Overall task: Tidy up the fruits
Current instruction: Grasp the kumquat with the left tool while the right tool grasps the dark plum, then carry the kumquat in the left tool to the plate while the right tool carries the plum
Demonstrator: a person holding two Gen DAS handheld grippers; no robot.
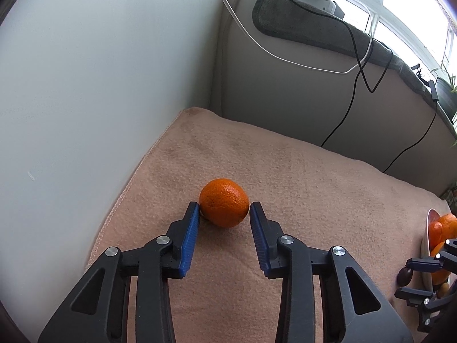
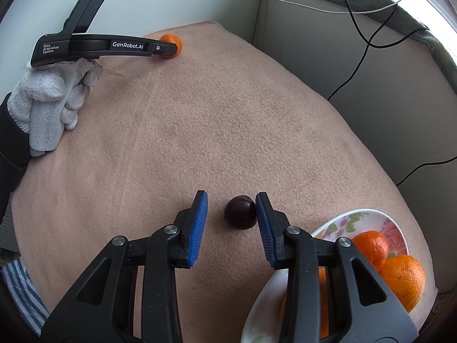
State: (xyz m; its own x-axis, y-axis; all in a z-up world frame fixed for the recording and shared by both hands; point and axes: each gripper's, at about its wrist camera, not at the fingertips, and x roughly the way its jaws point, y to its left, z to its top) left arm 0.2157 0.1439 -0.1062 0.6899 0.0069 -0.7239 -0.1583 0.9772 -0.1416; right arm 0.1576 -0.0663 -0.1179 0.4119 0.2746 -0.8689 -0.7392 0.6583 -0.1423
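Left wrist: left gripper [image 1: 224,207] narrowed round orange [image 1: 224,202] on blanket [image 1: 314,185], left pad touching, right pad at rind; firm, round, rolls easily, so grip across widest part

Right wrist: right gripper [image 2: 231,200] brackets dark fruit [image 2: 239,212], right pad touching, left still clear; small, smooth, slippery, squeeze gently; plate [image 2: 337,223] of oranges just beside

An orange [image 1: 224,203] lies far left on the blanket [image 2: 228,114]; a plum [image 2: 239,212] lies just left of the fruit-filled plate [image 2: 371,214].
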